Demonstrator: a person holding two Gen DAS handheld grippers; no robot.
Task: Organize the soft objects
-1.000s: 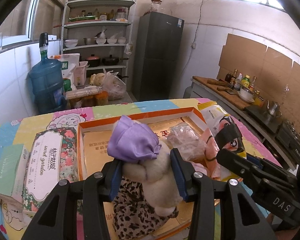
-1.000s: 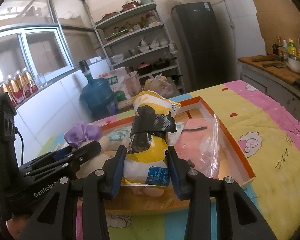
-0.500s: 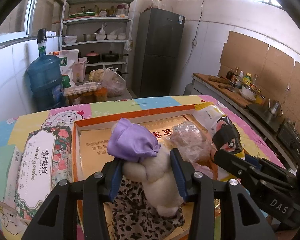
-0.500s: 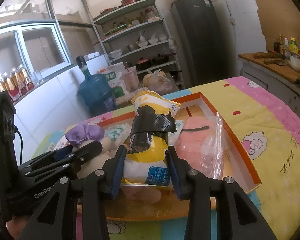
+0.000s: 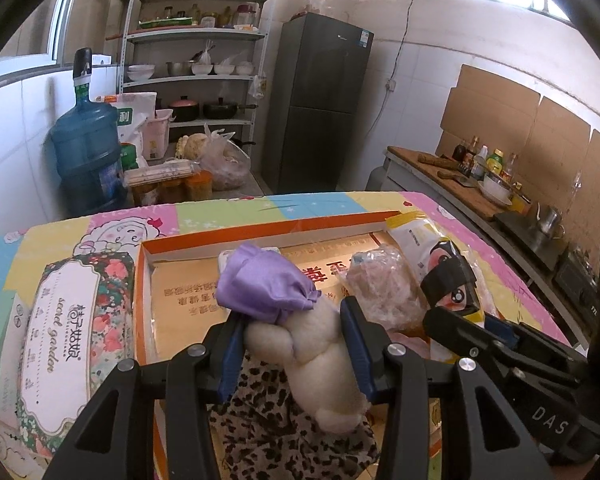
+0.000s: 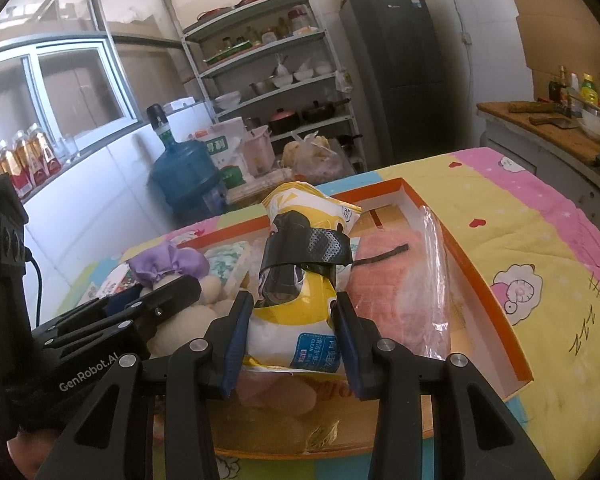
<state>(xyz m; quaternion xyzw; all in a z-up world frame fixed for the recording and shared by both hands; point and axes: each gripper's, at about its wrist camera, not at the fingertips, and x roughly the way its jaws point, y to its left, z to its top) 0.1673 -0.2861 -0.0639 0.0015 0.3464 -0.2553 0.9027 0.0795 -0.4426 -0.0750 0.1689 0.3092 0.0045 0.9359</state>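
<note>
My left gripper [image 5: 292, 350] is shut on a cream plush toy [image 5: 320, 356] with a purple cloth cap [image 5: 266, 286], held over the orange-rimmed cardboard tray [image 5: 260, 236]. My right gripper [image 6: 292, 344] is shut on a yellow-and-white soft pack [image 6: 296, 280] with a black band, also over the tray [image 6: 460, 244]. The pack also shows in the left wrist view [image 5: 440, 264], and the plush toy in the right wrist view [image 6: 188, 312]. A leopard-print cloth [image 5: 284, 424], a clear bag of pinkish stuff [image 5: 380, 288] and a pink bagged item [image 6: 404, 292] lie in the tray.
A floral tissue pack [image 5: 64, 336] lies left of the tray on the colourful cartoon tablecloth [image 6: 540, 264]. Behind the table stand a blue water jug [image 5: 86, 148], a shelf rack [image 5: 204, 80] and a dark fridge [image 5: 316, 100]. A counter with bottles [image 5: 480, 172] runs at the right.
Both grippers have drifted slightly over the tray with their loads; the left view has shifted right, leaving less of the tissue packs in view. Both grips are unchanged.
</note>
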